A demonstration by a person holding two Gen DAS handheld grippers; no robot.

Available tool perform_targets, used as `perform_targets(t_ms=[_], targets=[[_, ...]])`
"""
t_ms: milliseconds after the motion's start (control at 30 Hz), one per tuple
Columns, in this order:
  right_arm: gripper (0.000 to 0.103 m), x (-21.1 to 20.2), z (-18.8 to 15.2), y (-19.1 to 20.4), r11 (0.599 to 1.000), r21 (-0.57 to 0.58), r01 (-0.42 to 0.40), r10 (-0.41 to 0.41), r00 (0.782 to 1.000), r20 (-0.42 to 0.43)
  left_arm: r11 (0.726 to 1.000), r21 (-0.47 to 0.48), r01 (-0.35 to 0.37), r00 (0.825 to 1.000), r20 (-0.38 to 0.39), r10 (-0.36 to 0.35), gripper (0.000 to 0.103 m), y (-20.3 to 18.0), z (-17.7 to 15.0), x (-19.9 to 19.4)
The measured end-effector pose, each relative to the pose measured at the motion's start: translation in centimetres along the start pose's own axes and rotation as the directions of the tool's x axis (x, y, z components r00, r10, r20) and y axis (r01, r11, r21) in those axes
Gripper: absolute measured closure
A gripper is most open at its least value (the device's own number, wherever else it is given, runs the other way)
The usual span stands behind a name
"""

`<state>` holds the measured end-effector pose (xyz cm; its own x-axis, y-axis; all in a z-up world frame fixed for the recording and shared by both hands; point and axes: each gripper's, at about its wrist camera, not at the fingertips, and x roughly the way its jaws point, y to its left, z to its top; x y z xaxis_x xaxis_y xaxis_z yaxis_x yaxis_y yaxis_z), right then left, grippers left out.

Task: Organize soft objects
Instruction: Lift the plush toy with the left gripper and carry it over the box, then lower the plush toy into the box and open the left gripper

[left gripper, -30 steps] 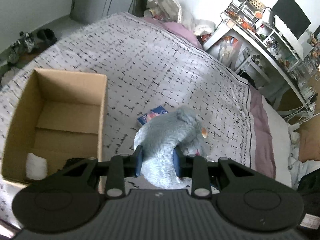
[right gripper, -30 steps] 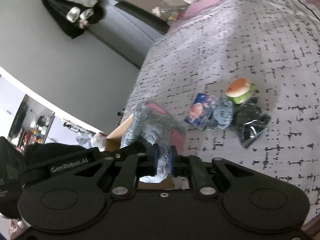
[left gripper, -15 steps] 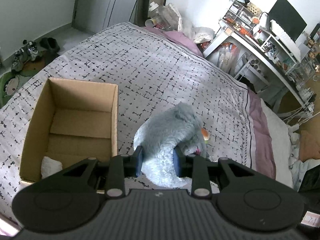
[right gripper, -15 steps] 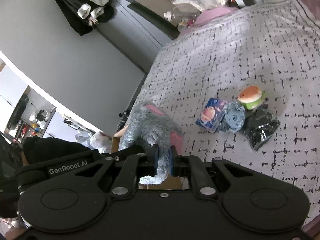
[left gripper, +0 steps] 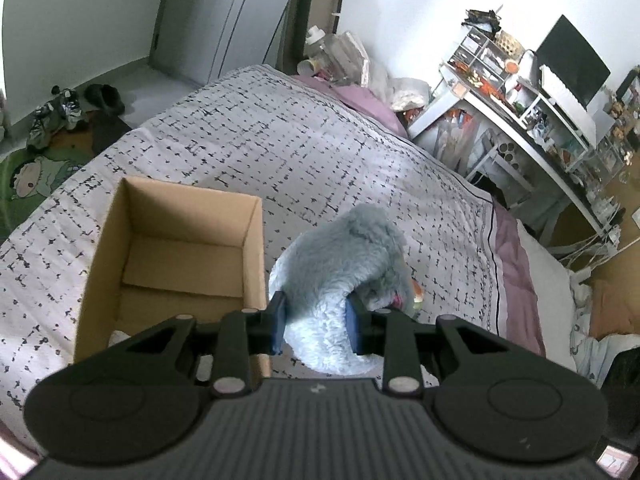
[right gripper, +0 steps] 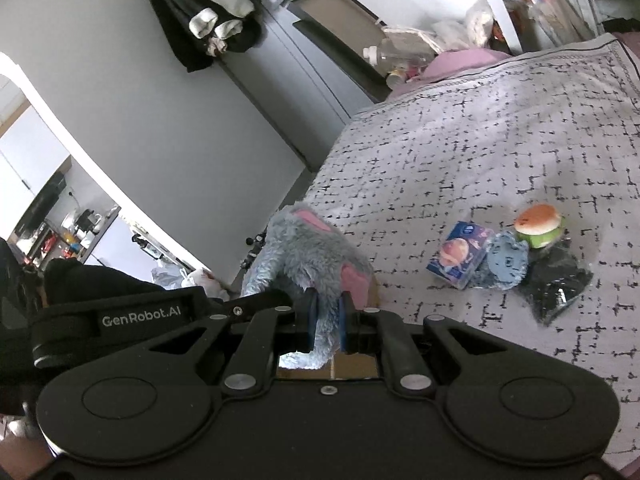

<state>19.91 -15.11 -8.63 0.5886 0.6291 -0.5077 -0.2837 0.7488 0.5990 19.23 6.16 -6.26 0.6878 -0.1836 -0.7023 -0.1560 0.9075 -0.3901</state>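
Observation:
Both grippers hold one grey-blue plush toy [left gripper: 340, 256] with pink ears [right gripper: 308, 248] up above the bed. My left gripper [left gripper: 316, 326] is shut on its lower body. My right gripper [right gripper: 326, 320] is shut on a thinner furry part of it. An open cardboard box [left gripper: 256, 248] stands on the bed just left of the toy, with something white in its near corner. On the bed in the right wrist view lie a burger plush [right gripper: 538, 224], a small blue plush [right gripper: 506, 260], a blue packet [right gripper: 458, 256] and a black bag [right gripper: 558, 284].
The bed [left gripper: 280, 152] has a white cover with black dashes. A cluttered white desk [left gripper: 520, 120] with a monitor stands at its right. Shoes [left gripper: 60, 112] and a mat lie on the floor at left. Clothes [right gripper: 212, 12] hang on the wall.
Both grippers have lifted the plush toy higher above the bed. The box and the items on the bed look farther away and have not moved.

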Motion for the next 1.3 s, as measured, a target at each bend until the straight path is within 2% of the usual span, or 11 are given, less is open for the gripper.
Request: perform_targets(t_ms=[700,1000,1067,1300], targets=[[0.092,4.5,-2.5,3.4,0.997,-0.062,-0.045,0.041,0.997,-0.068,0.997,-0.078,0.003,1.000,-0.004,-0.003,0.073,7.2,0.1,-0.5],[0.092,7.3,-3.6,4.3,0.999,-0.049,-0.017,0.009,0.988,-0.154,0.994,-0.111,-0.016,0.998,-0.058,0.010,0.073,10.5,0.1,1.4],[0.088,7.9,-3.8,4.3,0.999,-0.041,-0.012,0.005,0.985,-0.170,0.994,-0.110,-0.027,0.997,-0.069,0.020,0.073,11.1,0.2,1.7],[0.086,8.0,-3.3,4.1,0.999,-0.022,0.034,-0.037,0.985,-0.167,0.990,-0.120,-0.078,0.992,-0.107,0.065,0.072,13.0,1.1,2.5]])
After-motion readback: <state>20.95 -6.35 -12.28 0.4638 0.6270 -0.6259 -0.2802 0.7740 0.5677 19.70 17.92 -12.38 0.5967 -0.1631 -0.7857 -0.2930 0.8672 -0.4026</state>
